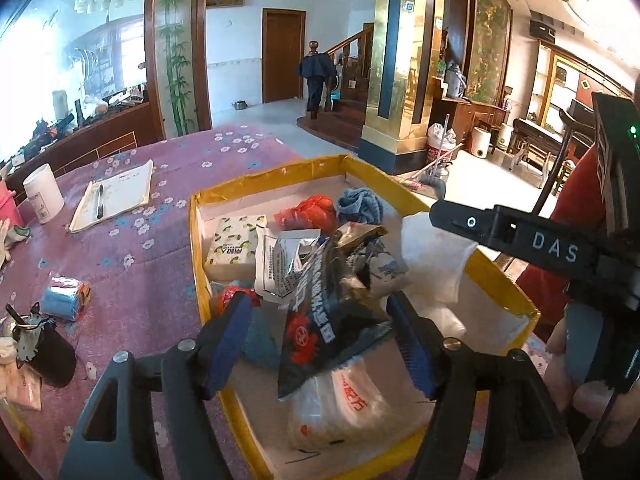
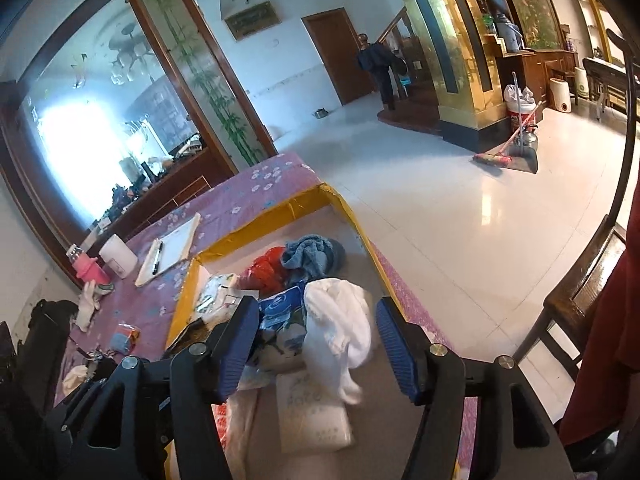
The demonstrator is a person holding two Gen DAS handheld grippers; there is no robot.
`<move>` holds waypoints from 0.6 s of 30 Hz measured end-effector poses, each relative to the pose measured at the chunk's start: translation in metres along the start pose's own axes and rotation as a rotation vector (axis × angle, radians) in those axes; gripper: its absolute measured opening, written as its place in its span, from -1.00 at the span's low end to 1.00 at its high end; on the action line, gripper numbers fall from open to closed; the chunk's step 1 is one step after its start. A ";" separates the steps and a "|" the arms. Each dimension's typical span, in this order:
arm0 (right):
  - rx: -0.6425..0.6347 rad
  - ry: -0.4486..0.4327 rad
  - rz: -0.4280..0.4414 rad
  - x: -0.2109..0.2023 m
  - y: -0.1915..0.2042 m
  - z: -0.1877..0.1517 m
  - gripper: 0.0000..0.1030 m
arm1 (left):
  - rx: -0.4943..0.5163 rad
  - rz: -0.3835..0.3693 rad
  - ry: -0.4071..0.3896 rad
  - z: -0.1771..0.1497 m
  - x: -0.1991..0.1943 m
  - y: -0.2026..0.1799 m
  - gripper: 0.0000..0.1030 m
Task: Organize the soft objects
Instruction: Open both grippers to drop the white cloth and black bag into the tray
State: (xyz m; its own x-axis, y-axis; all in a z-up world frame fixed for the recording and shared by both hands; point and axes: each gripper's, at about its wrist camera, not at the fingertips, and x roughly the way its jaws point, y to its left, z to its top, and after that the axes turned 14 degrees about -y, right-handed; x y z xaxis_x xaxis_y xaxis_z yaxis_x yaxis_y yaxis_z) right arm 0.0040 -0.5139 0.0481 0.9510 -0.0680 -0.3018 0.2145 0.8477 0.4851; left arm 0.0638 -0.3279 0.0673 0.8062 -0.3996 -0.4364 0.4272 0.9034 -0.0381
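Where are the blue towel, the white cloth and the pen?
blue towel [image 1: 360,203], left wrist view, middle of its folds
white cloth [image 2: 340,312], right wrist view, its bunched upper part
pen [image 1: 99,200], left wrist view, mid-barrel

box [image 1: 496,276]: yellow rim, white inside
cloth [image 1: 140,264]: purple, white and blue flowers
towel [image 1: 360,205], 12 o'clock in box: blue
bag [image 1: 308,210] beside towel: red
packet [image 1: 336,304]: black, red print
tissue pack [image 1: 236,246]: white, lemon pattern
pads [image 2: 394,344]: blue, ribbed
bottle [image 2: 90,270]: pink
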 end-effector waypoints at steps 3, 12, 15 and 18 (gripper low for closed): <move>0.001 -0.009 0.006 -0.009 0.003 0.000 0.28 | 0.015 0.001 -0.007 0.001 -0.007 -0.004 0.35; -0.012 -0.027 0.042 -0.039 0.022 -0.010 0.45 | 0.046 0.025 -0.022 0.001 -0.036 -0.003 0.37; -0.021 -0.023 0.054 -0.045 0.029 -0.017 0.49 | 0.055 0.030 -0.029 -0.001 -0.047 -0.001 0.38; -0.036 -0.010 0.068 -0.049 0.040 -0.023 0.49 | 0.059 0.033 -0.044 -0.006 -0.064 0.004 0.44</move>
State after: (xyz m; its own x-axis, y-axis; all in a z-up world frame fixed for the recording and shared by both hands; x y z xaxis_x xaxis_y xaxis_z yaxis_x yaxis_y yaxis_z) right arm -0.0388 -0.4645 0.0633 0.9652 -0.0147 -0.2612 0.1415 0.8689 0.4743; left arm 0.0112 -0.2980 0.0899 0.8367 -0.3774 -0.3970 0.4224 0.9059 0.0290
